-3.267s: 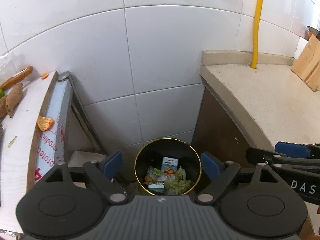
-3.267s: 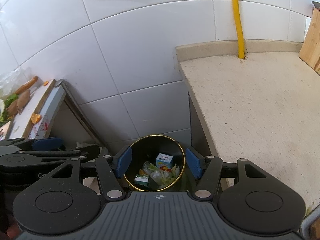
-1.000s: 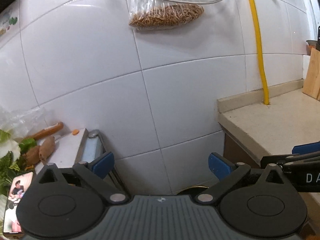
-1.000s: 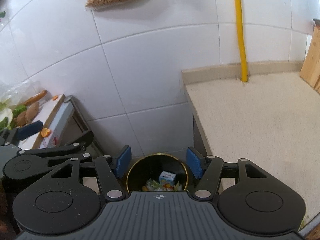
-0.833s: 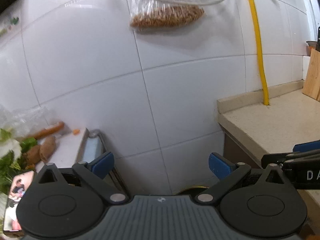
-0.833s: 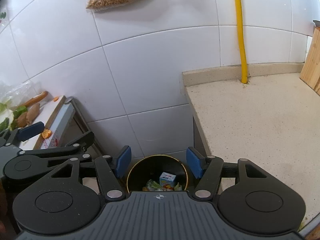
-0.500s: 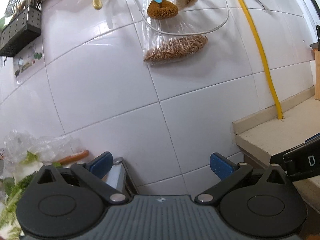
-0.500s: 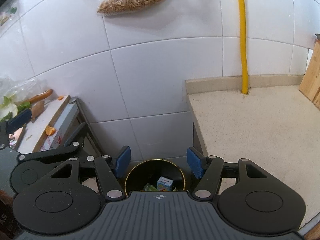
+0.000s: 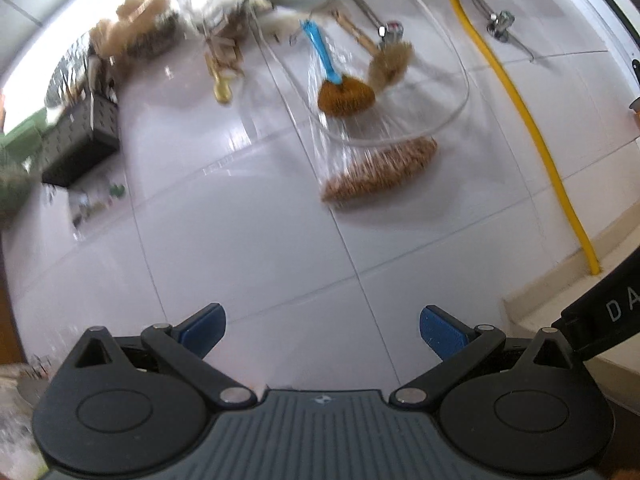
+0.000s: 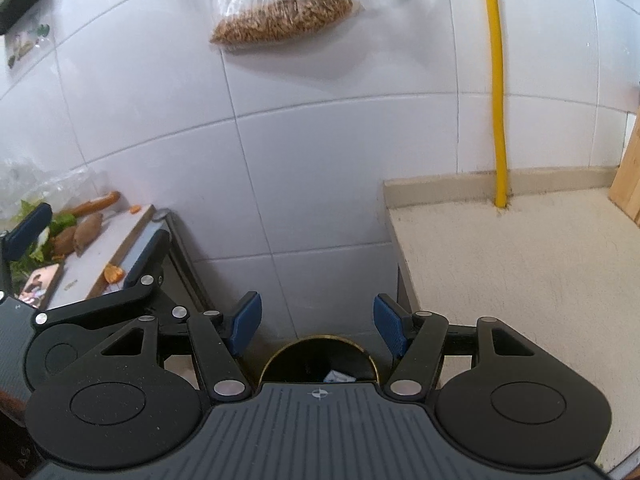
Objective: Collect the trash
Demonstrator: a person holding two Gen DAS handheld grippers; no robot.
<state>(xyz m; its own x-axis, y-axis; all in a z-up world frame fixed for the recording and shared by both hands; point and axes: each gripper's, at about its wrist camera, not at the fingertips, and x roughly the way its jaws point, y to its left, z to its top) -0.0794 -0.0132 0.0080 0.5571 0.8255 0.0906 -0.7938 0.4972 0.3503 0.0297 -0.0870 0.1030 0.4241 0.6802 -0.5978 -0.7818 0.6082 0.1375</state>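
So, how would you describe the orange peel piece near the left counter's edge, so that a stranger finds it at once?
Start at the white counter left of the tiled wall in the right wrist view, where sweet potatoes and greens lie. Follow its near wooden edge toward the trash bin. The orange peel sits alone there, bright orange and curled, unlike the brown sweet potatoes farther back.

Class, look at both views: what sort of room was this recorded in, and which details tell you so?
Most likely a home kitchen. Scrubbing brushes hang on a white tiled wall, vegetables lie on a cutting board at the left, and a bin sits on the floor beside a stone counter.
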